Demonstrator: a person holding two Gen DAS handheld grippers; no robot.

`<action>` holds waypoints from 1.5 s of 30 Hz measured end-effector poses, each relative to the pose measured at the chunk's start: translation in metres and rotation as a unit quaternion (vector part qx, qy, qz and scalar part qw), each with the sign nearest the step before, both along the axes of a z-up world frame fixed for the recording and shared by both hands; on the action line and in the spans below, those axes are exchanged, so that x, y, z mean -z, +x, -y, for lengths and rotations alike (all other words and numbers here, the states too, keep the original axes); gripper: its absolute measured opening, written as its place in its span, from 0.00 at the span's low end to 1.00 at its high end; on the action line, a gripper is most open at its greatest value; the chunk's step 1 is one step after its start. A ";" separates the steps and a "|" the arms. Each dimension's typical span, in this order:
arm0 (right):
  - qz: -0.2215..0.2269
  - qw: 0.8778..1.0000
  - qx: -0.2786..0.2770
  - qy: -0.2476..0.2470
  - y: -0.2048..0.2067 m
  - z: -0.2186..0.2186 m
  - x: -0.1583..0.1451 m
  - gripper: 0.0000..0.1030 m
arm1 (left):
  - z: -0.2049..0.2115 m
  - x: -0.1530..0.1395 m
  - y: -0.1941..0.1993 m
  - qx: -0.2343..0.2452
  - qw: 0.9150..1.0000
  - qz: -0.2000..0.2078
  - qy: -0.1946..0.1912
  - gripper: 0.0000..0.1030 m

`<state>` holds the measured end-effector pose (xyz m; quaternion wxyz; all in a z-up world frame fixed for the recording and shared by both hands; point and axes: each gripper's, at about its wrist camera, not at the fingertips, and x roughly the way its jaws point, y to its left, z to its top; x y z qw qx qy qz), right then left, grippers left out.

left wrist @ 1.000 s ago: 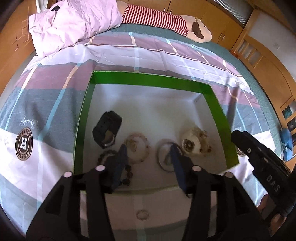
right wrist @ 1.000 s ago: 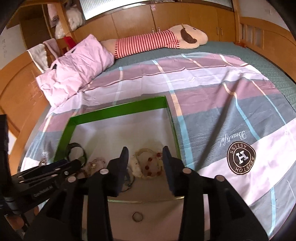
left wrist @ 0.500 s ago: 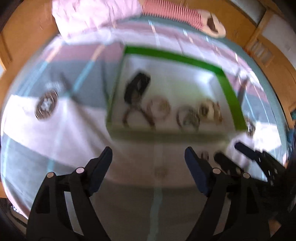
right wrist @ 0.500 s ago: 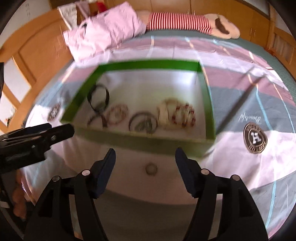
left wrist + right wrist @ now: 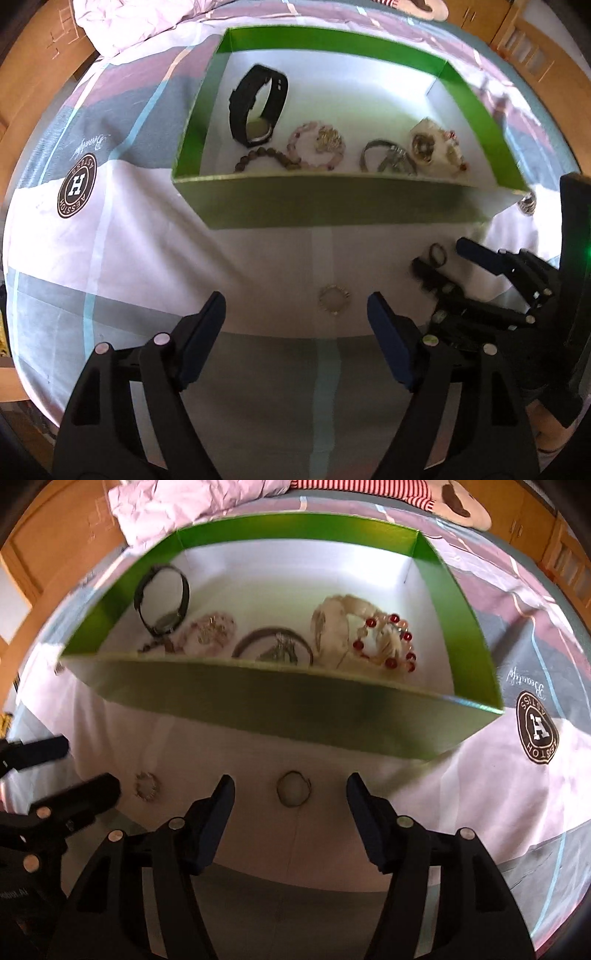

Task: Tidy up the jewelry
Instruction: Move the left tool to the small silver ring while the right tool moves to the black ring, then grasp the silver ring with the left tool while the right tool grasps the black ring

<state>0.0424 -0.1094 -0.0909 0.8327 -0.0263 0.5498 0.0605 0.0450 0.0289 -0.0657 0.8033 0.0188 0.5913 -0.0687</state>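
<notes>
Because two small rings lie loose on the bed (image 5: 122,254) outside the green box (image 5: 332,210), each hand-held gripper is positioned low over the bedspread in front of the box's near wall. The left hand-held gripper (image 5: 295,317) is released, jaws spread wide, with the beaded ring (image 5: 334,300) just ahead between the fingers and not touched. The right hand-held gripper (image 5: 290,799) is likewise released, its fingers straddling the thin ring (image 5: 293,788), evidently lined up for a pickup.

Box contents, all resting on the white floor toward the near wall:
- black watch (image 5: 258,107), at the left end
- dark bead bracelet (image 5: 269,158), against the near wall
- pink bead bracelet (image 5: 317,146)
- metal bangle (image 5: 388,162)
- cream piece with red beads (image 5: 373,642), at the right end

A further small item (image 5: 527,202) lies on the bed beside the box's right corner; type cannot be determined.
</notes>
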 end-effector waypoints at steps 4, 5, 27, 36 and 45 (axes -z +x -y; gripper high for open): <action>0.005 1.000 0.016 0.011 -0.001 0.013 -0.003 0.19 | 0.004 0.007 -0.002 0.009 1.000 -0.004 0.012 0.78; 0.005 1.000 0.023 0.013 -0.001 0.017 -0.004 0.19 | 0.007 0.010 -0.002 0.012 1.000 -0.004 0.015 0.78; 0.017 0.995 0.093 0.036 0.004 0.067 -0.025 0.33 | -0.002 0.009 0.007 -0.006 0.999 0.033 -0.015 0.31; 0.009 0.999 0.035 -0.025 0.003 0.034 -0.007 0.33 | -0.010 0.011 0.005 -0.003 0.999 0.018 -0.028 0.43; 0.009 0.999 0.028 -0.031 0.001 0.028 -0.005 0.33 | 0.019 0.025 -0.001 0.025 1.000 0.012 -0.003 0.47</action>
